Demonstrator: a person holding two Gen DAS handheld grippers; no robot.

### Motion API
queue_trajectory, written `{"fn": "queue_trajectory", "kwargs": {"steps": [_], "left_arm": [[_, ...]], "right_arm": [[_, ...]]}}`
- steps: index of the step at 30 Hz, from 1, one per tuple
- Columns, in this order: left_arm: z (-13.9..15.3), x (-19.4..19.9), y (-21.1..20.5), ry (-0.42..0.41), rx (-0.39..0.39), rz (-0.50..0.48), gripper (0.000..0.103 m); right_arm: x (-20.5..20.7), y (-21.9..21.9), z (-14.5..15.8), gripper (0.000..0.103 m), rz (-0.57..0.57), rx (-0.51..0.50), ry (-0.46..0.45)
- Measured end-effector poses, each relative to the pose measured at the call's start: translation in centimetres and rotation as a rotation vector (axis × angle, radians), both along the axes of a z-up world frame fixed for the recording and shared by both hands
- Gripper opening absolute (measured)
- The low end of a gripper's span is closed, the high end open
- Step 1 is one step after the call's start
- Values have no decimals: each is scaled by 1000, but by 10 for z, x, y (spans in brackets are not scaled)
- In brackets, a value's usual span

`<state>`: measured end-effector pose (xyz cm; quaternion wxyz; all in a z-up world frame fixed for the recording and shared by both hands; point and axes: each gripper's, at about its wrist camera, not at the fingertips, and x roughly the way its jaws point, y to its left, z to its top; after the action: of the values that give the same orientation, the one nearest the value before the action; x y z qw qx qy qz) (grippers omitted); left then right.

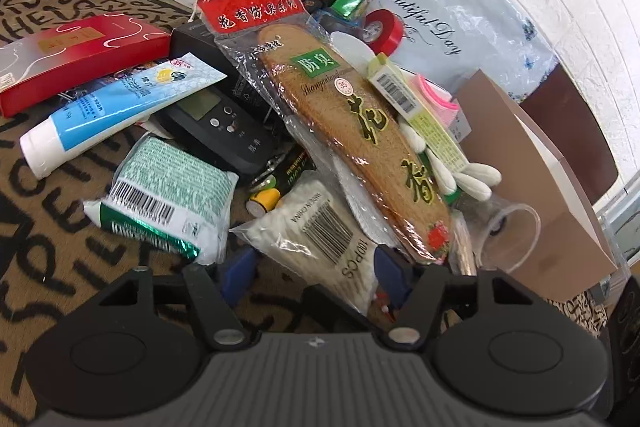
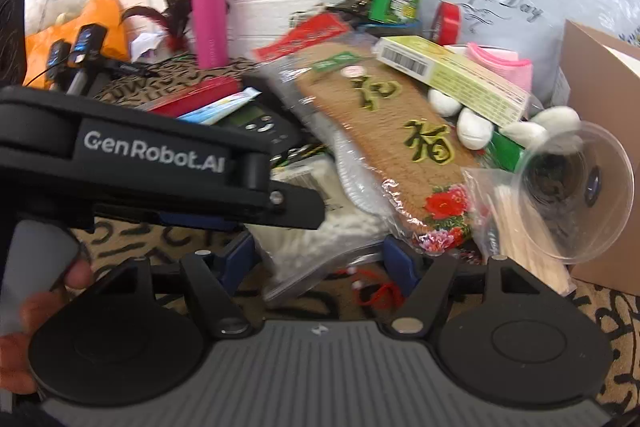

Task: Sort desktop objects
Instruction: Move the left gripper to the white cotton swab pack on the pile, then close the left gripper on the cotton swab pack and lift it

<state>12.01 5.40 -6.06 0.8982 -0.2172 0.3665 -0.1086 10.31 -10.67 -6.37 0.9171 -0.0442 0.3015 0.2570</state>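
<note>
A heap of small goods lies on a letter-patterned cloth. My left gripper is open, its blue pads on either side of a clear bag of cotton swabs; the left pad stands clear of the bag. A packed brown insole lies slantwise over the heap. My right gripper is open around the same swab bag's near corner and a red string. In the right wrist view the left gripper's black housing crosses from the left, low over the bag.
Around the heap are a blue tube, red box, black device, green-white packet, red tape roll, yellow-green box and clear cup. A brown carton stands right, a pink bottle at the back.
</note>
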Motion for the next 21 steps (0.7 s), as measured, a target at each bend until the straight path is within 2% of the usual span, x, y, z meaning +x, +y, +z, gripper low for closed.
{"fn": "queue_trajectory", "kwargs": {"steps": [10,17,21], "left_arm": [[-3,16,2,-1,-11,4,51],[2,7,0,-6,-33,8,34],[6,-7,0,-8,-24,19,32]], "right_arm": [[19,10,-4,76,-4,-28,-15],[16,10,0,54,19,-20,-18],[6,14,4,46,56,-42,-28]]}}
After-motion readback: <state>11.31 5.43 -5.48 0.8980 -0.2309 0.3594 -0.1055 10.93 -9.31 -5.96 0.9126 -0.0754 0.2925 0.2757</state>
